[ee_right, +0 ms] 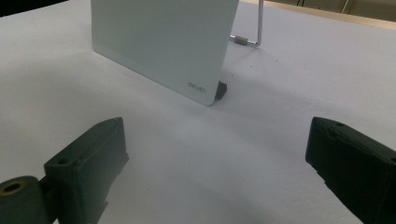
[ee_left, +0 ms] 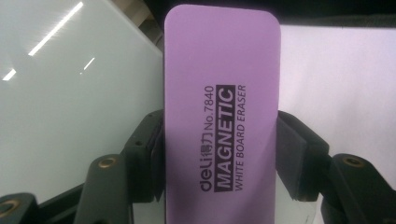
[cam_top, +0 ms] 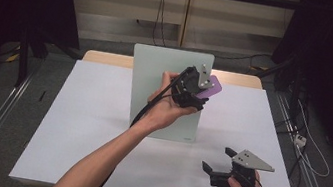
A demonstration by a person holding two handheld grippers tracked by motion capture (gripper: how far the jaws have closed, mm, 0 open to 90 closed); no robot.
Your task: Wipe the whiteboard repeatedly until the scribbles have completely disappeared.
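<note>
A pale green-white board (cam_top: 170, 74) stands upright on the white table (cam_top: 78, 125), propped from behind by a metal leg (ee_right: 258, 28). My left gripper (cam_top: 199, 96) is raised in front of the board's upper right part, shut on a purple magnetic whiteboard eraser (cam_top: 212, 86). In the left gripper view the eraser (ee_left: 222, 107) stands lengthwise between both pads (ee_left: 149, 158), with the board (ee_left: 70, 107) just to its left. My right gripper (cam_top: 218, 161) rests low near the table's front right, jaws open and nothing between them (ee_right: 217, 163). It faces the board's lower corner (ee_right: 205, 88).
The table's front edge lies just behind my right hand. A black cable (cam_top: 150, 106) trails from the left gripper down along the forearm. Dark stands and floor cables (cam_top: 301, 125) flank the table on both sides.
</note>
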